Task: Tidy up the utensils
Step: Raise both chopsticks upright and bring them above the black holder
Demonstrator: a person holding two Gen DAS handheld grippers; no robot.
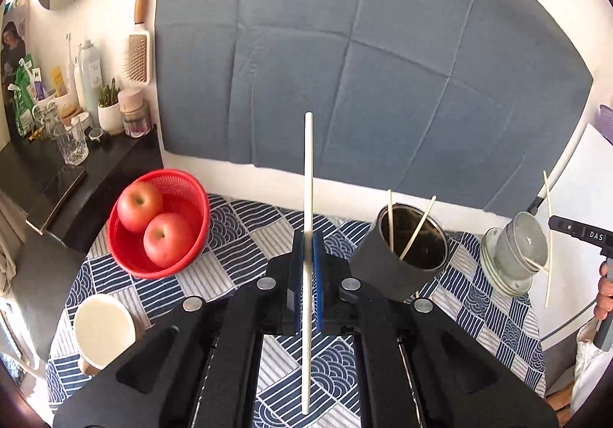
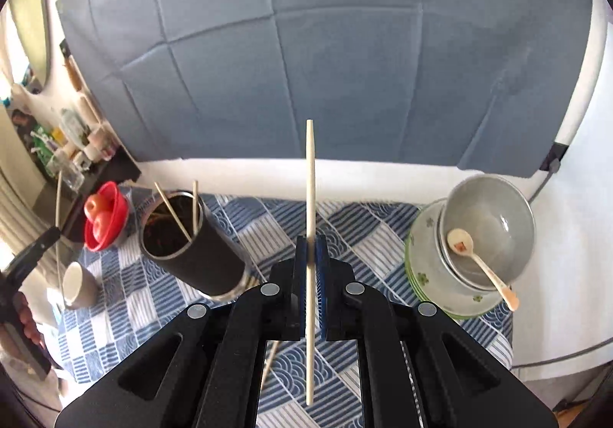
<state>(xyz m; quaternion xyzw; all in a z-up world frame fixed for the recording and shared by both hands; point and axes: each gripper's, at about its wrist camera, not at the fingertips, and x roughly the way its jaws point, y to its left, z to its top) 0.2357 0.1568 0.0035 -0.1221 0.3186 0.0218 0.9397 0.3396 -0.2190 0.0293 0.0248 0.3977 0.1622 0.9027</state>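
Left gripper [image 1: 307, 248]: your blue pads are clamped flat on a white chopstick [image 1: 308, 179]. It stands upright through the jaws, one end above, the other below, over the table.
Right gripper [image 2: 311, 250]: yours is pinched on a pale wooden chopstick [image 2: 310, 179], likewise upright, ends sticking out both ways.
Holder [image 2: 184, 240]: dark cylindrical cup on the table, between the red basket and the bowls. Two chopsticks [image 2: 173, 211] lean inside it already.
Bowls [image 2: 486, 232]: grey bowls stacked on a flowered plate [image 2: 425, 274], at the table's right side. A small spoon [image 2: 481, 263] lies in the top bowl, handle over the rim.
Basket [image 1: 180, 198]: red mesh, two apples [image 1: 153, 221] in it, far left of the table.
Cup [image 1: 101, 328]: pale inside, brown outside, near the left edge, in front of the basket.
Table [image 1: 245, 236]: covered in a blue-and-white patterned cloth.
Loose stick [image 2: 270, 363]: one more lies on the cloth under your right gripper, mostly hidden.
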